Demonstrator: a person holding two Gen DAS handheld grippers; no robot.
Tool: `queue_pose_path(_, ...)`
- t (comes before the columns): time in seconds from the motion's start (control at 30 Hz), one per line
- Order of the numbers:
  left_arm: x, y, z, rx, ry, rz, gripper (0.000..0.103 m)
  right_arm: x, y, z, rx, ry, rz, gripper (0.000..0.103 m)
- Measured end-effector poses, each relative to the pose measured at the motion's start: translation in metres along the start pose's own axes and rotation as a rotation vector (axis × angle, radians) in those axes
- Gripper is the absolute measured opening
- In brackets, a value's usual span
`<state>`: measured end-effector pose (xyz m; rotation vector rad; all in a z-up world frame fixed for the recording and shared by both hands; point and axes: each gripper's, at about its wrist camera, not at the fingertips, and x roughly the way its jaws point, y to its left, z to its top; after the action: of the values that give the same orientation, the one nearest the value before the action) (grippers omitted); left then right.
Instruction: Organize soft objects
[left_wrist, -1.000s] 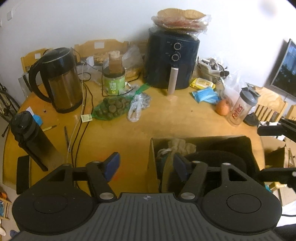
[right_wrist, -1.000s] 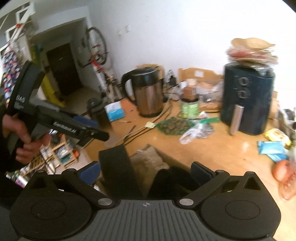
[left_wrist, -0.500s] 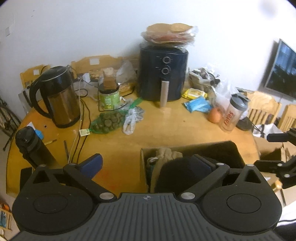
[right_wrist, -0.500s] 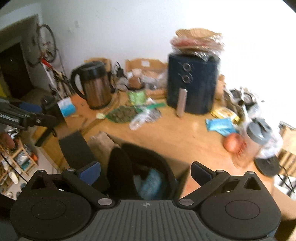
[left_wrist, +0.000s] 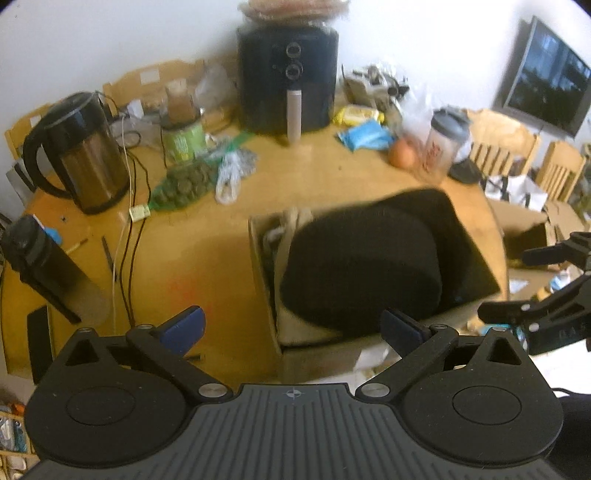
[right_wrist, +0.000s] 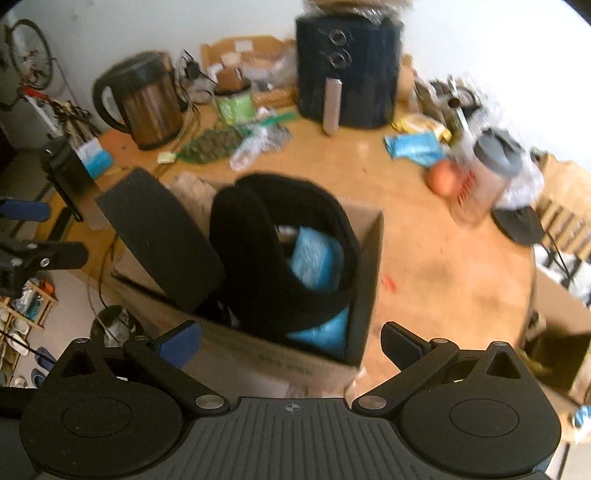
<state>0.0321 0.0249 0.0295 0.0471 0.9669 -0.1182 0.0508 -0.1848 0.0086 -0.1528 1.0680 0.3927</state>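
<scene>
Left wrist view: the kettle (left_wrist: 79, 155) and air fryer (left_wrist: 288, 74) stand in the upper frame behind the cardboard box (left_wrist: 369, 280) holding the black cushion (left_wrist: 362, 266). The left hand-held gripper (left_wrist: 291, 328), just opened wide, holds nothing.

Right wrist view: the cushion (right_wrist: 273, 236) curls in the box (right_wrist: 365, 258) at center. The right hand-held gripper (right_wrist: 290, 341) is spread and empty, above the near box wall.

table (left_wrist: 207, 236) – smooth wood | box (right_wrist: 365, 258) – matt cardboard | kettle (left_wrist: 92, 162) – glossy metal

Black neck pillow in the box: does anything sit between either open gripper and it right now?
Nothing visible does. The black neck pillow sits uncovered on top in the cardboard box. The left gripper and right gripper are both open and empty above the box's near side; only the near box wall lies below them.
</scene>
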Motion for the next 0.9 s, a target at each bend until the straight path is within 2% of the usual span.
queue_pose_path(0.17, 0.004, 0.005, -0.012, 0.004, 0.061, 0.006, 0.103, 0.004, 0.006, -0.013, 0.024, 0.063, -0.044, 0.103)
queue_pose_path(0.5, 0.009, 0.004, -0.02, 0.038, 0.127, 0.02, 0.103, 0.007, 0.015, -0.025, 0.035, 0.117, -0.073, 0.103)
queue_pose_path(0.67, 0.017, 0.003, -0.024, 0.054, 0.178, 0.02, 0.103, 0.009, 0.021, -0.026, 0.017, 0.131, -0.077, 0.103)
queue_pose_path(0.9, 0.021, 0.004, -0.027, 0.056, 0.206, 0.006, 0.103, 0.008, 0.023, -0.026, 0.01, 0.127, -0.078, 0.103)
